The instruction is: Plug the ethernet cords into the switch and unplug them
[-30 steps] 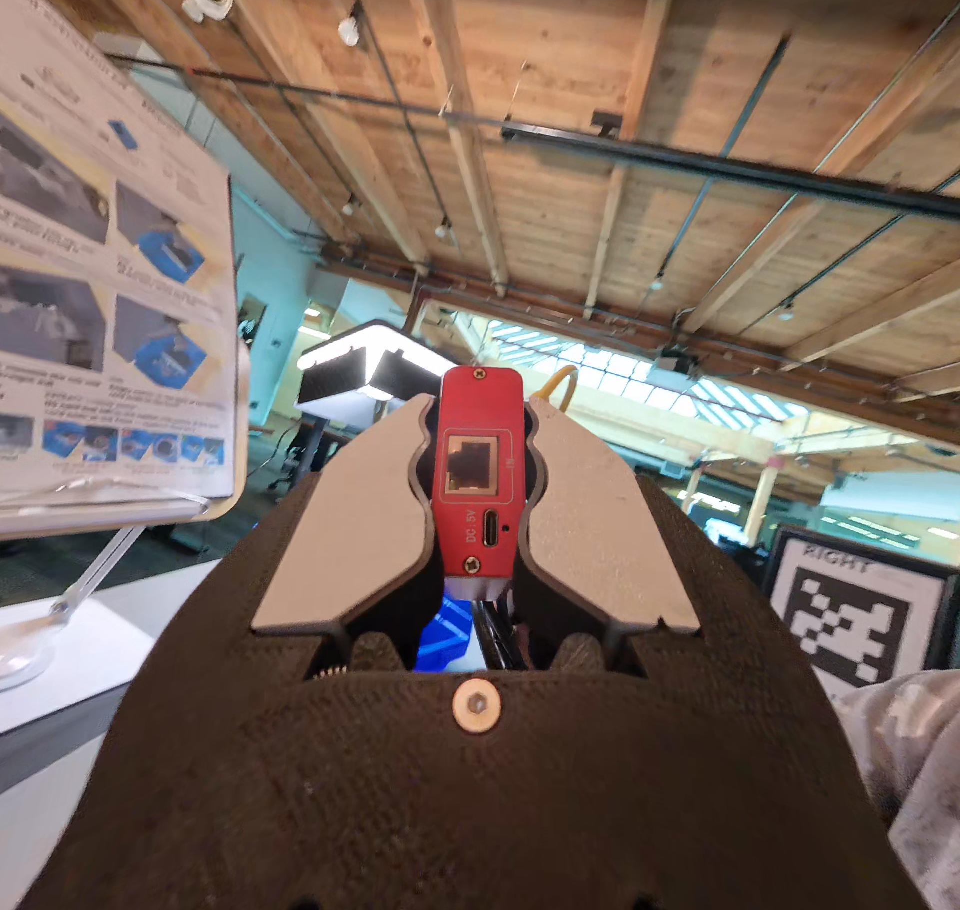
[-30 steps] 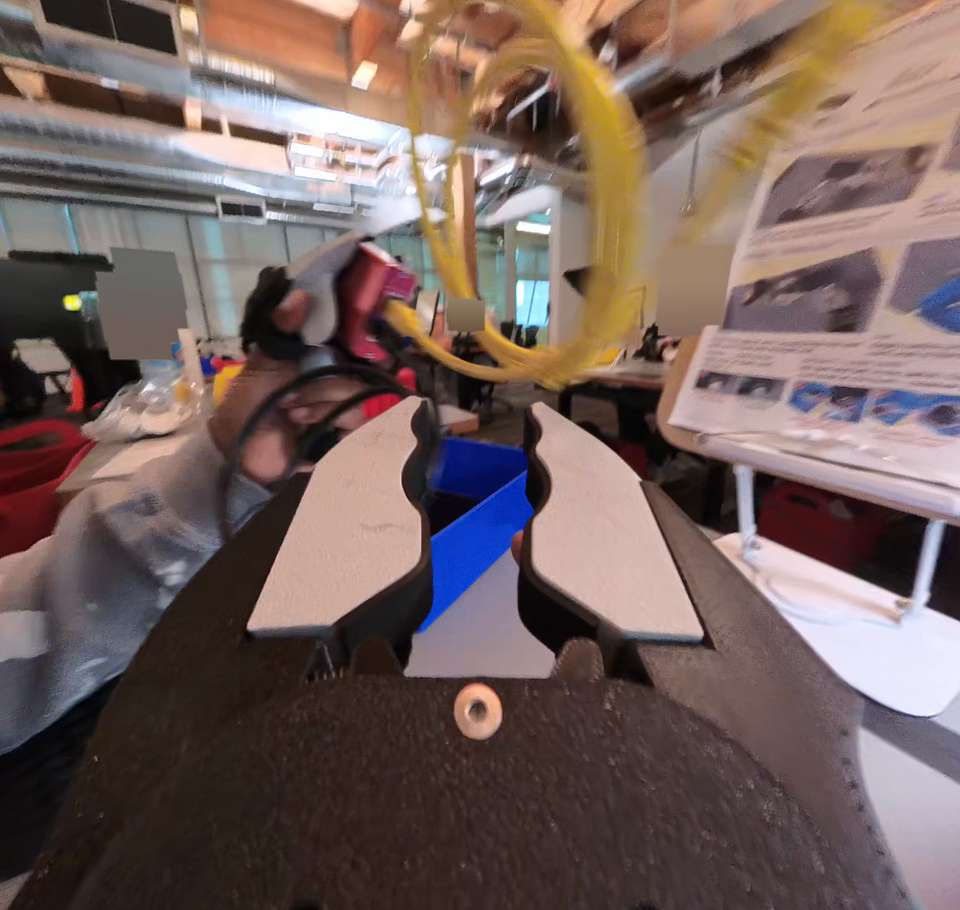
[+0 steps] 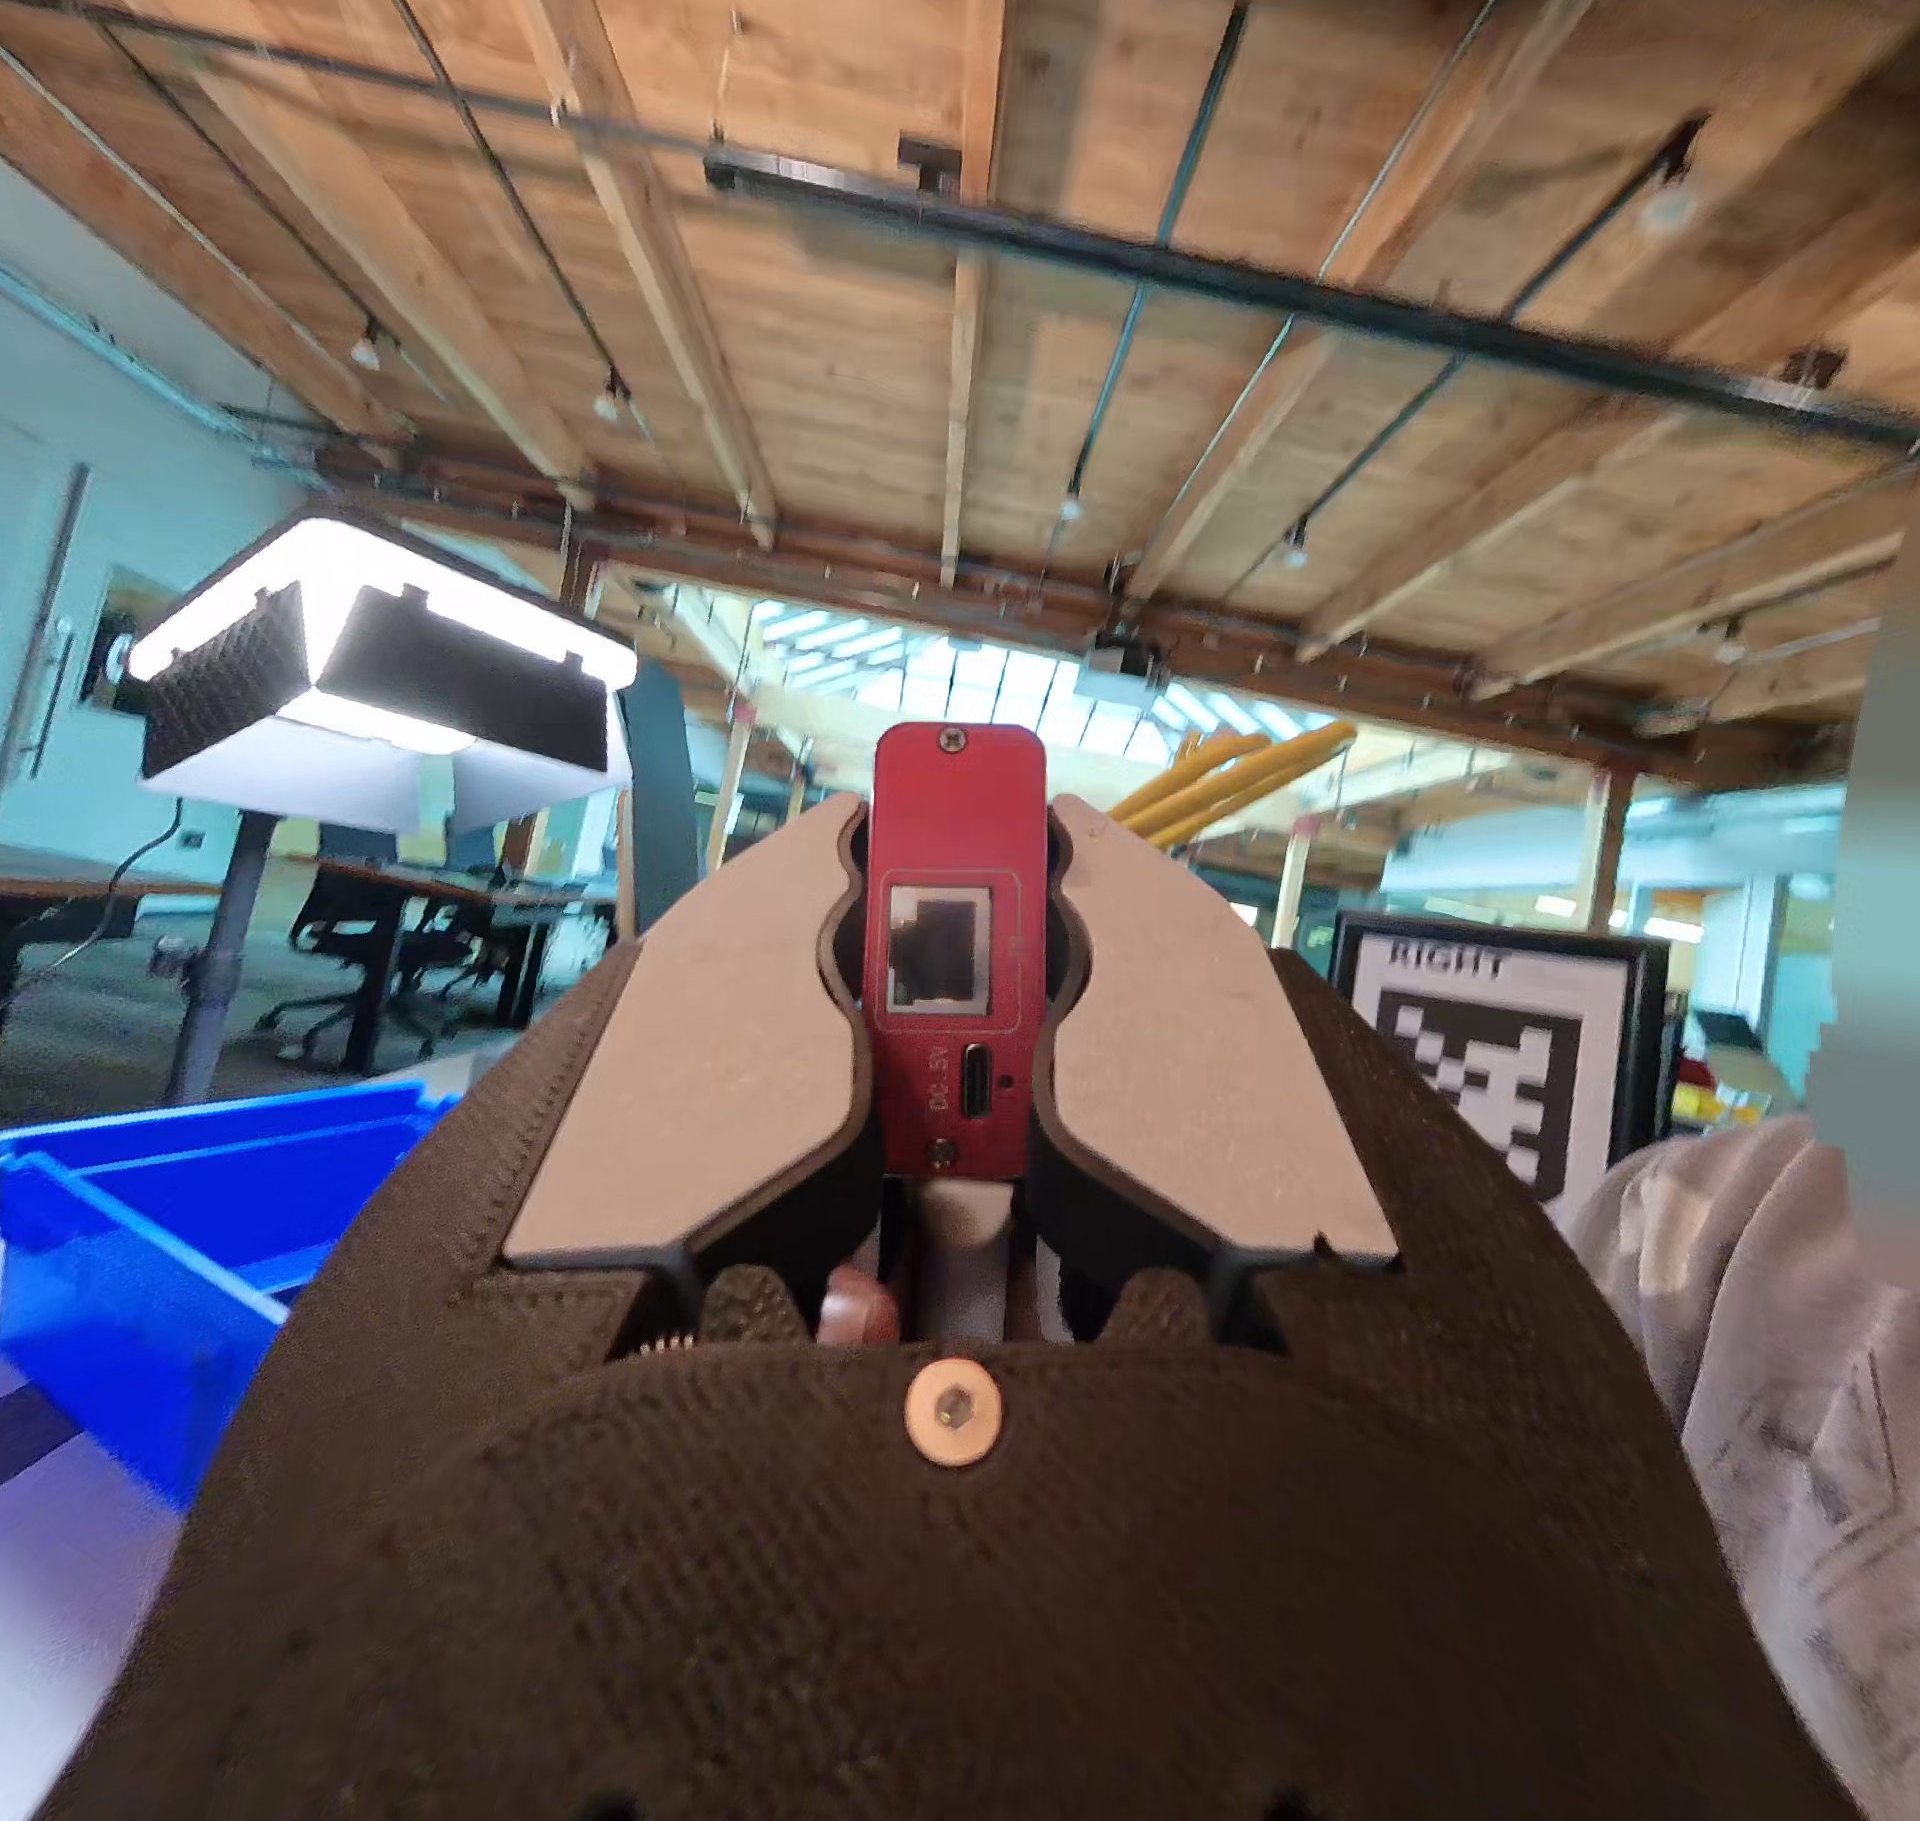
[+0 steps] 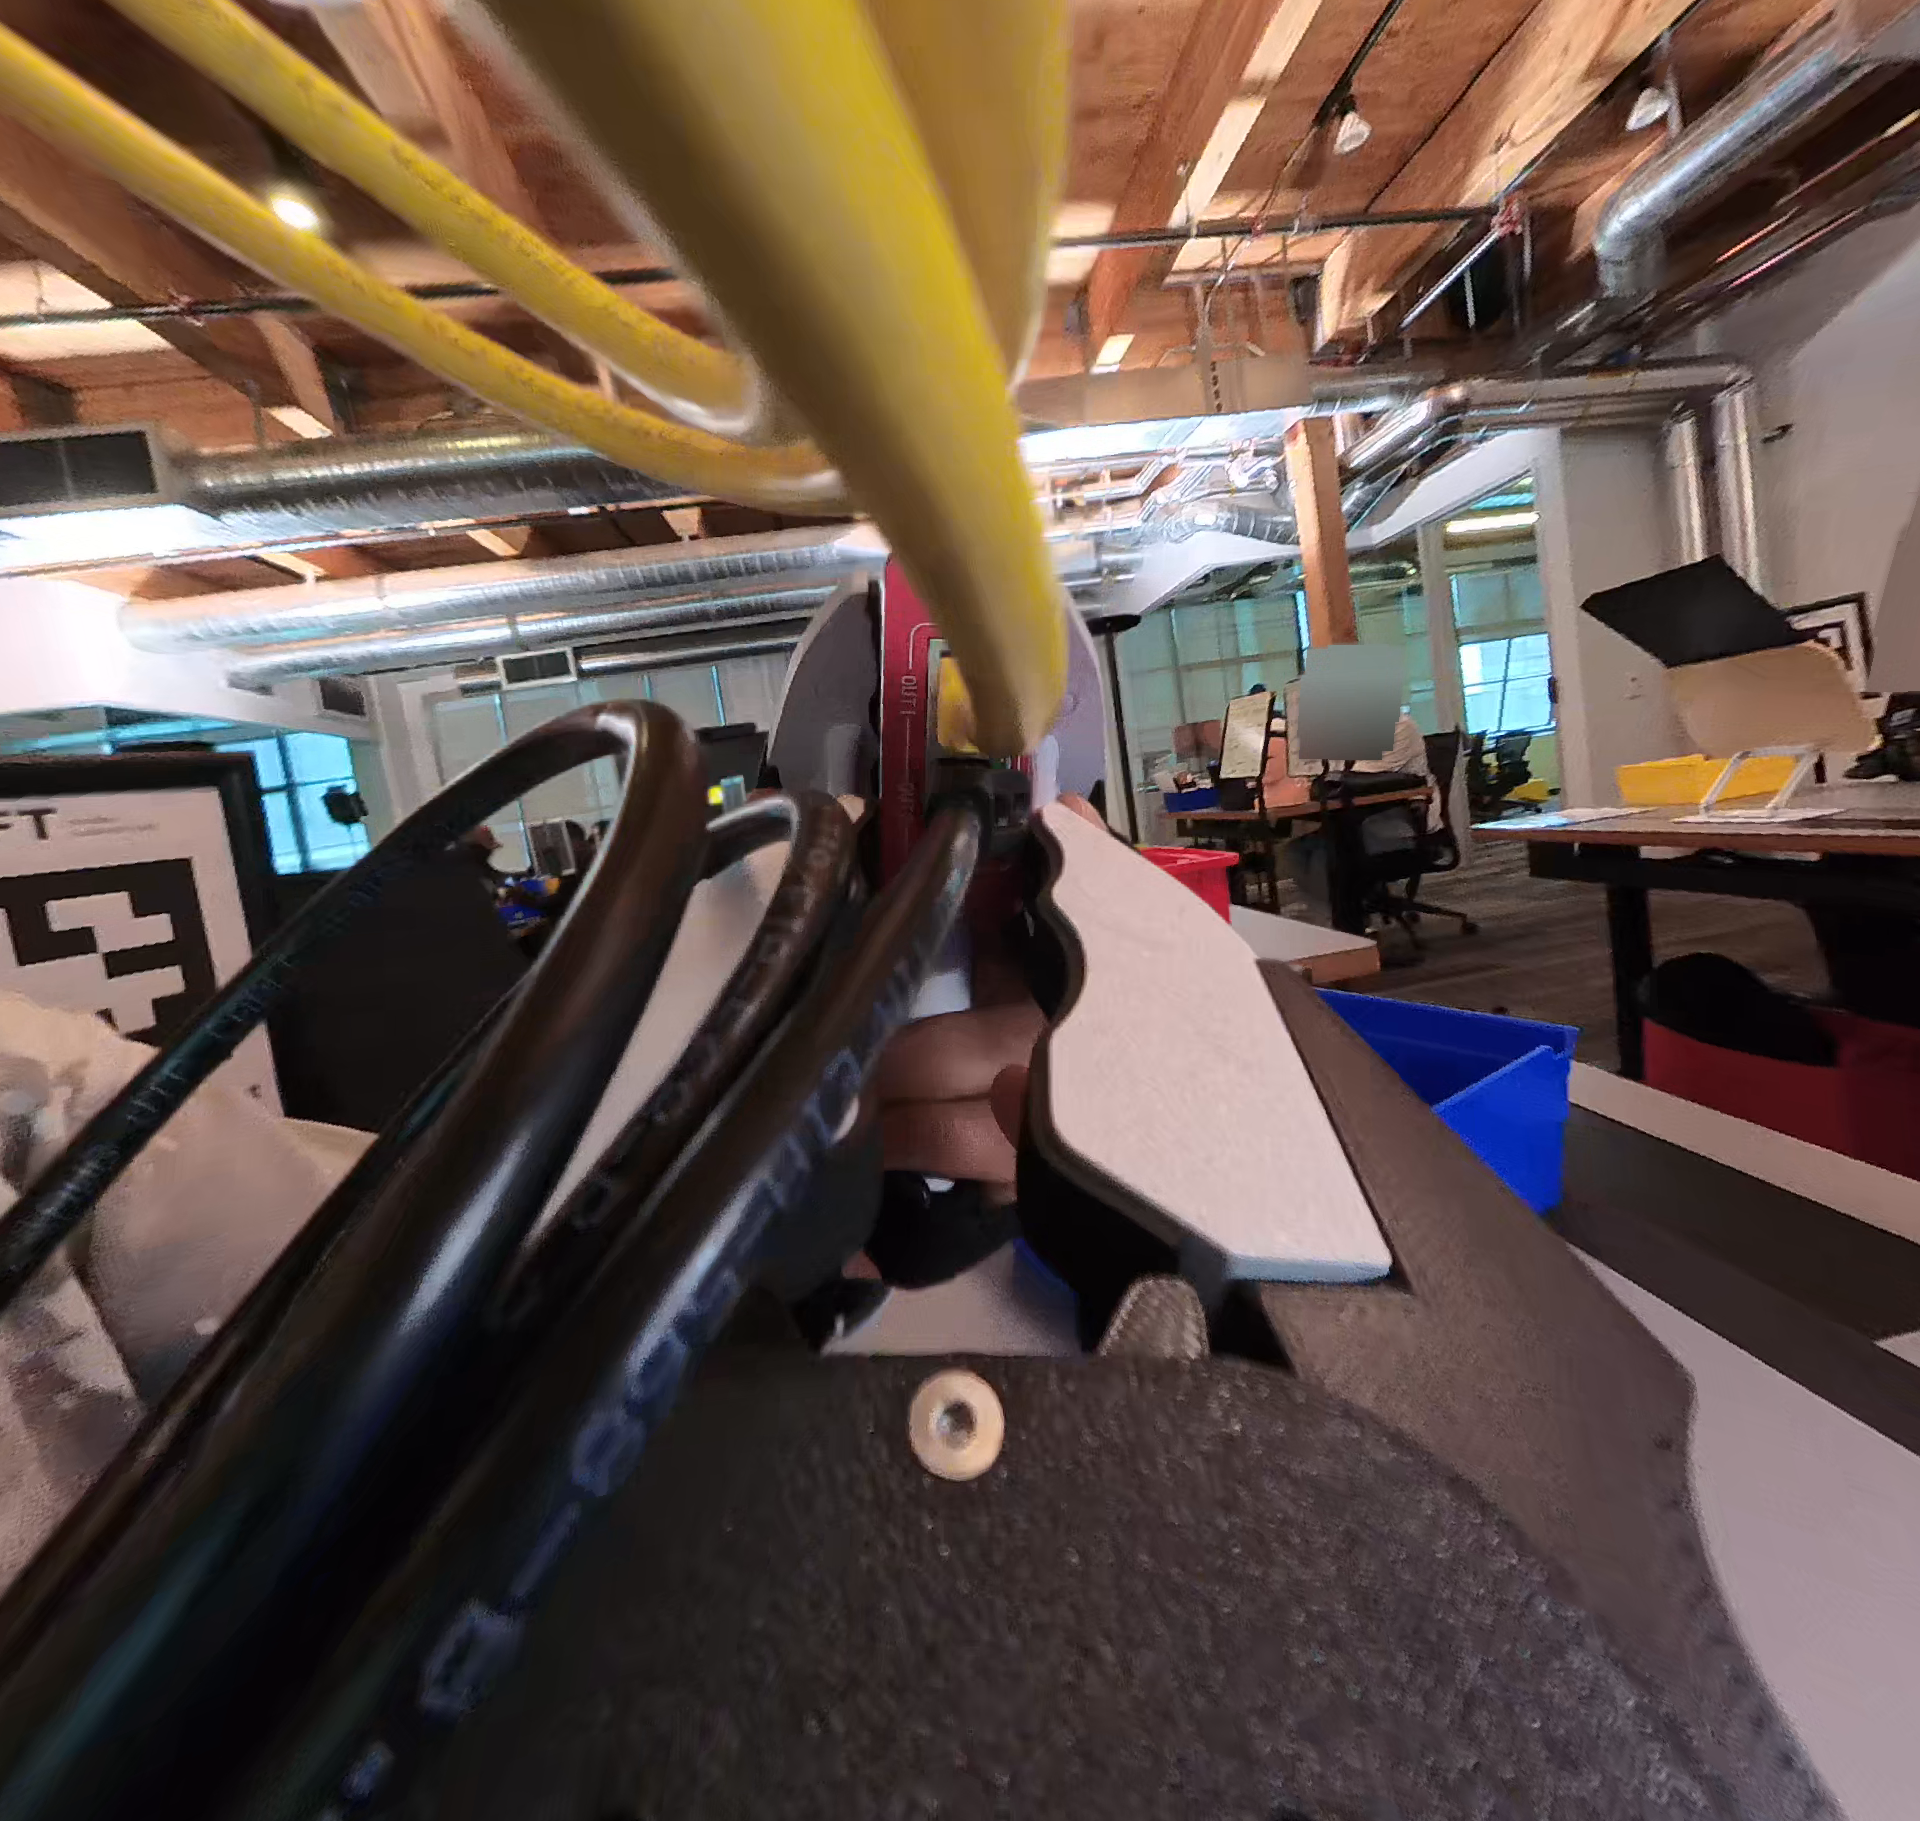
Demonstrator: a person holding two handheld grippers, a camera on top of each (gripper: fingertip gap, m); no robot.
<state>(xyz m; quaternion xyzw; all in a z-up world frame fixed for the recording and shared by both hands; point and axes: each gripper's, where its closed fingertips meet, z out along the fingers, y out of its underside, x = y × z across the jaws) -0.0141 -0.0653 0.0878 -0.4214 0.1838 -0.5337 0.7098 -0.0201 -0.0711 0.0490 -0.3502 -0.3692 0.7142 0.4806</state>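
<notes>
The left tongs pinch the red switch upright, its near port empty. Only the right view shows the far face: yellow cord and black cord plugged in. Right tongs: grip unclear. Best pull straight, latch pressed.

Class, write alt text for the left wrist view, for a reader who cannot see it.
The left gripper clamps an upright red switch, its empty ethernet port facing the camera. Yellow cords loop behind it under a wooden ceiling; a blue bin sits lower left.
</notes>
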